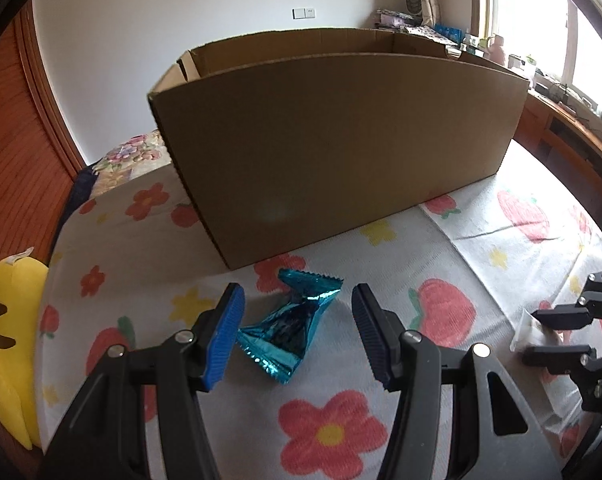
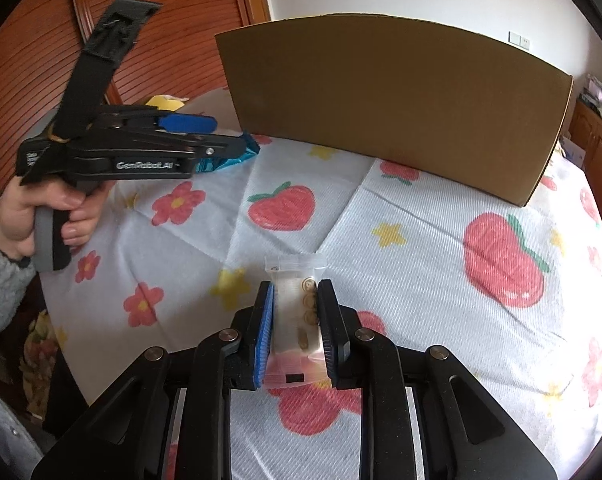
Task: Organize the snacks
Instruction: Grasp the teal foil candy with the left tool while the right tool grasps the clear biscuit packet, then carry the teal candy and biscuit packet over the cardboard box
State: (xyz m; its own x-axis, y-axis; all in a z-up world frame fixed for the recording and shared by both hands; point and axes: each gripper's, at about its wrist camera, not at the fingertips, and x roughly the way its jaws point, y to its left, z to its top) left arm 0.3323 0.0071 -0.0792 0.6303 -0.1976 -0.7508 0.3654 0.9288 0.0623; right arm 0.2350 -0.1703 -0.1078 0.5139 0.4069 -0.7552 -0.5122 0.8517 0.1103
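At the far left of the left wrist view a yellow plush toy (image 1: 11, 320) is cut off by the lens edge, so its shape stays unclear. Beside it the left gripper (image 1: 297, 332) hangs released, its blue pads apart and touching nothing, with the blue foil snack (image 1: 289, 328) lying between them on the flowered cloth (image 1: 441, 248). The wrapper is shiny, twisted at the middle, with a crimped zigzag end pointing far. The right wrist view shows a hand (image 2: 41, 216) holding this tool's grip, and the tool body hides most of the foil snack there.

Just beyond stands the open cardboard box (image 1: 341, 140); its near wall blocks any look at what is inside.

To the right, the right gripper (image 2: 295, 320) is clenched on a clear snack packet (image 2: 297, 312) with gold round marks and a pinkish near end, its sealed far end sticking out past the pads, over the cloth. A cluttered wooden shelf (image 1: 573, 120) under the window is too small to read.
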